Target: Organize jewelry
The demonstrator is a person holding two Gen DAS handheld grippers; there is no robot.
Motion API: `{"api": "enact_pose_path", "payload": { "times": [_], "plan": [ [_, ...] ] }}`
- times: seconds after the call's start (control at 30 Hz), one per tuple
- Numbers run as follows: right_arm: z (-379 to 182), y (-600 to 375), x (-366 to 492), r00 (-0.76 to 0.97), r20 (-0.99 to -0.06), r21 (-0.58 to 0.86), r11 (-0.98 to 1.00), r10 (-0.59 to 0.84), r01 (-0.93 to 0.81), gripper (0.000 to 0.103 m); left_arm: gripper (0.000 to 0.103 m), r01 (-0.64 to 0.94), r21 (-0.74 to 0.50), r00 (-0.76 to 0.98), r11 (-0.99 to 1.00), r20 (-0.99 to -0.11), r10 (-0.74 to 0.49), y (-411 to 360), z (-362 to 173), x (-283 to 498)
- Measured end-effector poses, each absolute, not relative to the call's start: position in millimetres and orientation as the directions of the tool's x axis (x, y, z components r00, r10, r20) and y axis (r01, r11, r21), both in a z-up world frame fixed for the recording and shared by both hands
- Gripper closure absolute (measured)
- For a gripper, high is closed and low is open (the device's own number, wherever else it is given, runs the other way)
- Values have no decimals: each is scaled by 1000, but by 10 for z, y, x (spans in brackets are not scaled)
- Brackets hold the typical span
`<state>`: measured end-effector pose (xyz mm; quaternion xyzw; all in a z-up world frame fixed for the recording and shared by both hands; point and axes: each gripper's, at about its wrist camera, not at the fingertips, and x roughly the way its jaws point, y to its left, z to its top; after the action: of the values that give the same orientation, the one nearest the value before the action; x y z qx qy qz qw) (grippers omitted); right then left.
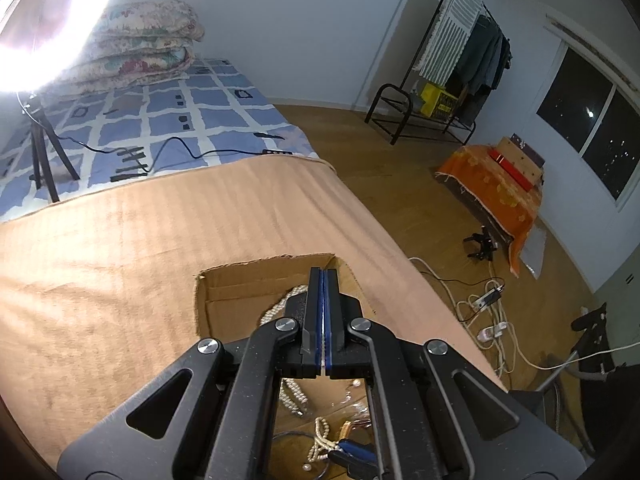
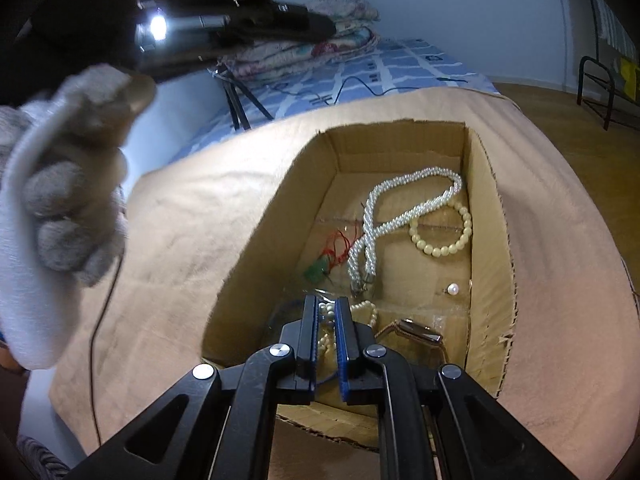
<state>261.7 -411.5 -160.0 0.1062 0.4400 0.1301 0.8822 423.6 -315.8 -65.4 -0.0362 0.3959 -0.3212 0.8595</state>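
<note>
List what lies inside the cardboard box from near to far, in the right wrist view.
Rose-gold watch → loose pearl → green pendant on red cord → cream bead bracelet → twisted pearl necklace.

A lamp (image 1: 44, 20) blows out the left view's top-left corner; fisheye edges darken, a gloved hand (image 2: 60, 200) blurs.

Left gripper (image 1: 323, 280): jaws fully closed, pads pressed flat together, pointing toward 12 o'clock and angled downward. Right gripper (image 2: 326, 304): jaws a narrow slit apart, angled downward toward 12 o'clock. Gloved left hand (image 2: 68, 200) at 9 o'clock in the right wrist view, fingers curled.
</note>
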Motion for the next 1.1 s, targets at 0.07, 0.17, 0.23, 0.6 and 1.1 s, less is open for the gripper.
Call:
{"api": "enact_pose_path", "payload": {
  "times": [0.07,0.17,0.23,0.6,1.1],
  "plan": [
    [-1614,-4100,2616,575,-755,292,947,315,-134,80,103,519,-312,489,796,-655,-576,-3116,-642,4203],
    [-1582,-4084,2581,586,-751,280,951,303,-134,70,103,517,-300,501,802,-653,-568,-3063,-618,4164],
    [-1546,-4082,2553,590,-750,277,952,299,-130,67,103,518,-291,508,805,-652,-562,-3034,-595,4131],
    [-1194,-4031,2291,636,-730,232,966,251,-115,46,103,518,-248,559,819,-626,-543,-2766,-311,3785],
    [-716,-3965,1798,687,-702,171,981,186,-90,31,55,489,-191,643,851,-581,-500,-2234,12,3137]
  ]
}}
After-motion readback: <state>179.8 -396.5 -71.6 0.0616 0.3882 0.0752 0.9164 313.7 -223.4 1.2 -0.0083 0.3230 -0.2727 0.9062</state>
